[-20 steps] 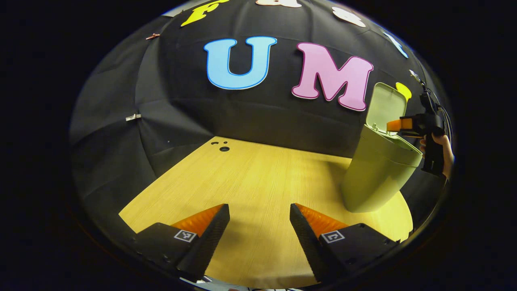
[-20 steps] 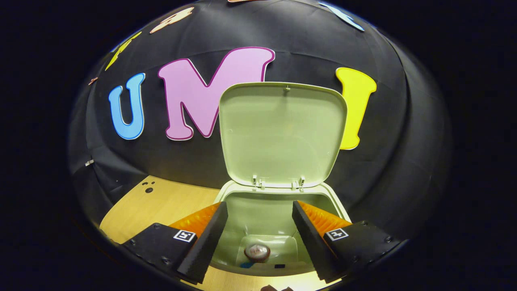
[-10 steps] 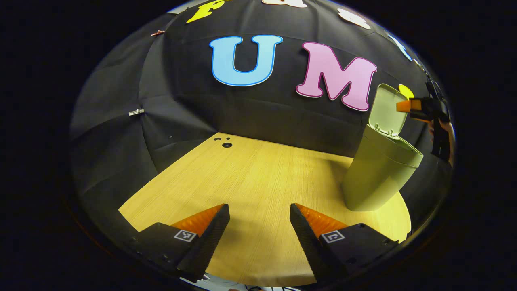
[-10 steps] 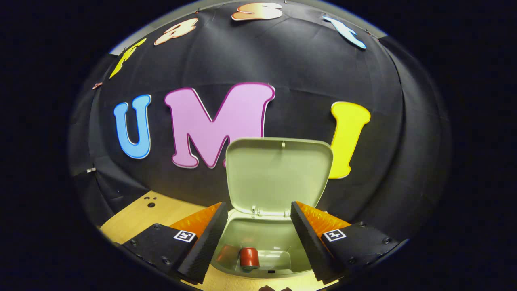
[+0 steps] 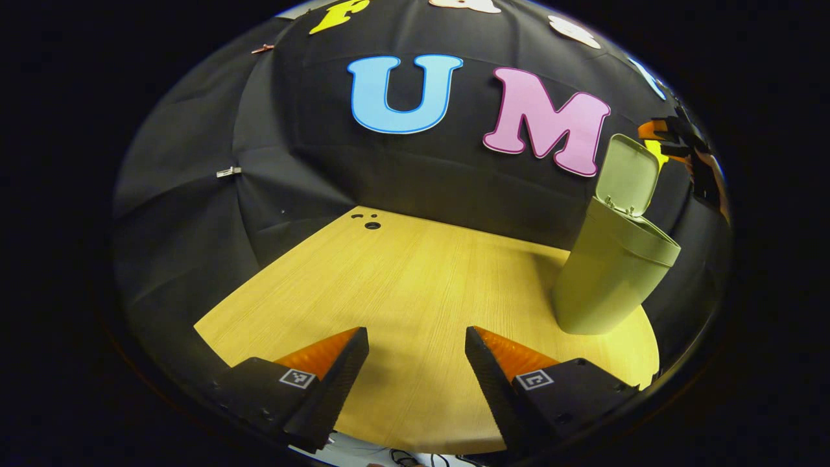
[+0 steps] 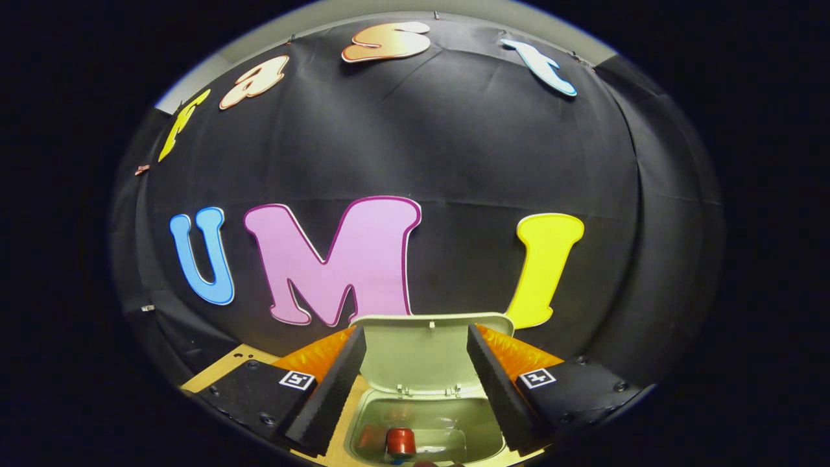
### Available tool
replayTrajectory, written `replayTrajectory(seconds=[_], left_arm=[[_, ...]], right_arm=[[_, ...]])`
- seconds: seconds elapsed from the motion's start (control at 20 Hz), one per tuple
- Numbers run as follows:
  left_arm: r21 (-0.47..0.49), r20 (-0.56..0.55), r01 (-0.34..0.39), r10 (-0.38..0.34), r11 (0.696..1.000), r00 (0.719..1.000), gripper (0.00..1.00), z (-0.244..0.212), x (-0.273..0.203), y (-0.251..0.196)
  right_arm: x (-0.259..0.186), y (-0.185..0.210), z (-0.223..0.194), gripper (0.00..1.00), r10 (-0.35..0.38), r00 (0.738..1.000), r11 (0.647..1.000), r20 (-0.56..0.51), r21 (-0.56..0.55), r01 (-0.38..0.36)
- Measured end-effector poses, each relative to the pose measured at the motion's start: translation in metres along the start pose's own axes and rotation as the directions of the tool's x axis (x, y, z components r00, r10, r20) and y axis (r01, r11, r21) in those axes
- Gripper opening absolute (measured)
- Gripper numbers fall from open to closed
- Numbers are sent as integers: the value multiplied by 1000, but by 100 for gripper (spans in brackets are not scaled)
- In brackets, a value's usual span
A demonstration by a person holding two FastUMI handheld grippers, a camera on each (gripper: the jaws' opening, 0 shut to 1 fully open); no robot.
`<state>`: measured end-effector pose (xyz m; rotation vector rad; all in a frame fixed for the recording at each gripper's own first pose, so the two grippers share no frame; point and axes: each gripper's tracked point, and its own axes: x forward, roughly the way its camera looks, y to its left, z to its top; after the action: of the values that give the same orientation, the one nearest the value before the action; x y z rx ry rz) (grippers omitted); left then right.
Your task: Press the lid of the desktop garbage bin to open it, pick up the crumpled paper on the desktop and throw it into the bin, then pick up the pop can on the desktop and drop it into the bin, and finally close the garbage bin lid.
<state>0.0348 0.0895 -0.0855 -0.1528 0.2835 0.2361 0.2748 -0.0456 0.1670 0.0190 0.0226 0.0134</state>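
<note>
The pop can [image 6: 401, 440] lies inside the garbage bin [image 5: 609, 275], whose lid [image 6: 421, 353] stands upright. Thin, stiff plastic, it should swing down on a light push near its free top edge (hinge below). Right tool [image 6: 415, 383] hovers above, fingers apart, empty; left tool [image 5: 415, 376] likewise, over the bench [image 5: 415, 285].

Your bin [image 5: 613, 275] stands on the table's [image 5: 402, 285] right rear, lid [image 6: 418, 357] upright behind its mouth, pop can [image 6: 401, 441] inside.
</note>
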Motion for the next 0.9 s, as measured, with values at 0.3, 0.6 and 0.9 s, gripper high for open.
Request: replayTrajectory(seconds=[0.3,0.6,0.9], left_arm=[[-26,1,-46,46,999,999,96,0,-9,7],[-61,9,-104,105,993,994,96,2,-12,24],[-113,0,-177,178,978,984,96,-2,-19,53]], right_arm=[[30,-1,28,97,2,999,1000,35,-20,-2],[68,-8,34,98,2,1000,999,11,44,-3],[94,-16,12,99,-24,998,999,-60,44,26]])
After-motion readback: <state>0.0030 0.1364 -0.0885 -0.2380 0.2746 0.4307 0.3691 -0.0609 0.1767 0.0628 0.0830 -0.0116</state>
